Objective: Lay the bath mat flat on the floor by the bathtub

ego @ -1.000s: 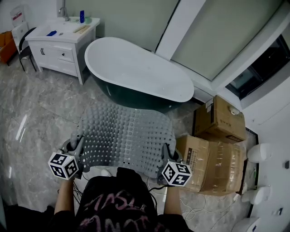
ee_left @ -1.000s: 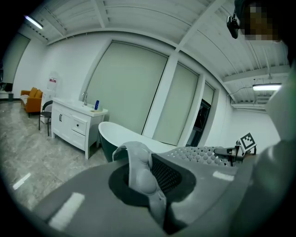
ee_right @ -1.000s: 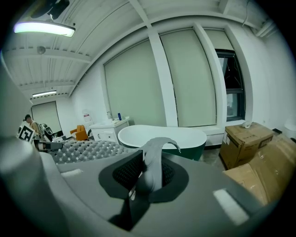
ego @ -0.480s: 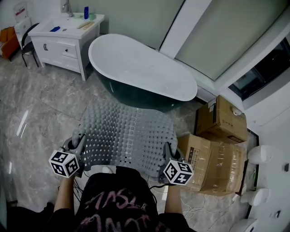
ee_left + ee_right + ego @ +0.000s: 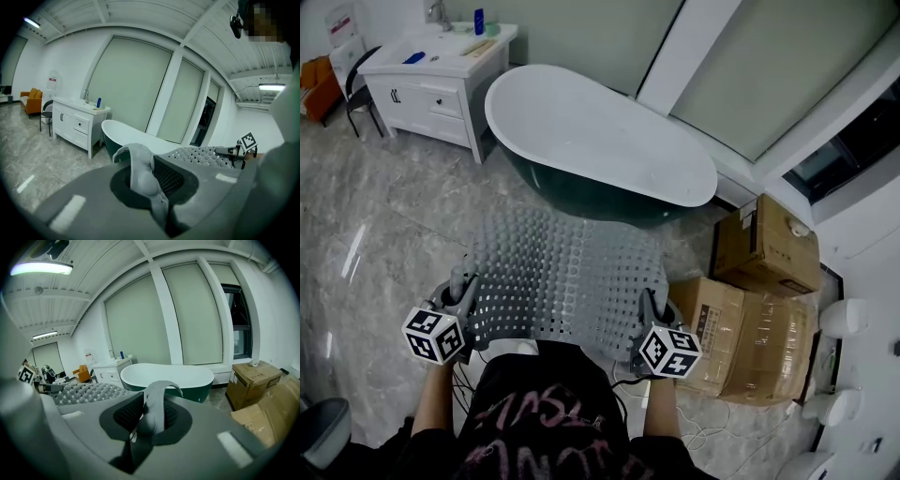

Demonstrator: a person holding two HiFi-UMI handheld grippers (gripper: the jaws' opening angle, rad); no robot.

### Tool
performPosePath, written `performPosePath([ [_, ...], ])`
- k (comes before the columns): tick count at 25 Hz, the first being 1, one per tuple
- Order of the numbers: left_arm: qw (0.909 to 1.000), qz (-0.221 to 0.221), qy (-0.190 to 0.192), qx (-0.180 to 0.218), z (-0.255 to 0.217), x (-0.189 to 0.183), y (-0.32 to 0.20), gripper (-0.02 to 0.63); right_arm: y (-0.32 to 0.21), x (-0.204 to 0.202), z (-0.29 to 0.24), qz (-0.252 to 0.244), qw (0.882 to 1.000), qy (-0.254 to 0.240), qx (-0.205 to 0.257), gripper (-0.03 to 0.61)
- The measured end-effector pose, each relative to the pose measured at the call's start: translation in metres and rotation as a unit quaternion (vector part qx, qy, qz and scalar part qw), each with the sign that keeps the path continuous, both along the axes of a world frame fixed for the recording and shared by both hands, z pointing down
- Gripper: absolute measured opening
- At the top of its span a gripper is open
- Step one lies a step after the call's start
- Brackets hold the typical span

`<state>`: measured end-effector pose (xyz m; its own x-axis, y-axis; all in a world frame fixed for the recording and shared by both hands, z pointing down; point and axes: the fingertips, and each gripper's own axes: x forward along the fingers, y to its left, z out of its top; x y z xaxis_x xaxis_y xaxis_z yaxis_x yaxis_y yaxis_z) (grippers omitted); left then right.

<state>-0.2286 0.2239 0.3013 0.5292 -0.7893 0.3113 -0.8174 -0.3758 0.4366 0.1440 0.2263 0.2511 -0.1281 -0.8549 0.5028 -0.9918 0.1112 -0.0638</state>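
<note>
A grey perforated bath mat [image 5: 564, 277] hangs spread out between both grippers, held above the marble floor just in front of the bathtub [image 5: 600, 141], which is white inside and dark green outside. My left gripper [image 5: 461, 302] is shut on the mat's near left corner [image 5: 140, 171]. At the near right corner [image 5: 152, 413] my right gripper [image 5: 649, 319] is shut on the mat too. The mat [image 5: 201, 157] stretches across towards the other gripper in the left gripper view, and the mat [image 5: 84, 392] does the same in the right gripper view. The tub [image 5: 136, 138] stands ahead, and the tub [image 5: 166, 376] also fills the middle of the right gripper view.
A white vanity cabinet [image 5: 436, 84] with a sink stands left of the tub. Cardboard boxes [image 5: 750, 319] are stacked on the right, close to the mat's right edge. A dark chair [image 5: 352, 89] sits at far left. Cables [image 5: 712, 433] lie on the floor near the boxes.
The mat and both grippers have stayed almost in place relative to me. The view has shifted slightly, so the tub and boxes sit a little further right and down.
</note>
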Motion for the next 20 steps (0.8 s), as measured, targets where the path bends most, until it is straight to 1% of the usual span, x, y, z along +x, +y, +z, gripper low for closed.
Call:
performPosePath([
  [6,1.0000,-0.001,-0.006,-0.006,0.001,-0.002,-0.016,0.025,-0.022,-0.004,0.001,-0.012,1.000,0.004,-0.005,0.078],
  [15,0.9996,-0.005,-0.010,-0.026,0.013,0.007,-0.040,0.024,-0.051,0.008,0.017,-0.007,1.000,-0.006,-0.024,0.078],
  [20,0.9991,-0.010,-0.015,-0.038,0.018,0.006,-0.064,0.024,-0.077,0.010,0.024,-0.009,0.999,-0.008,-0.036,0.078],
])
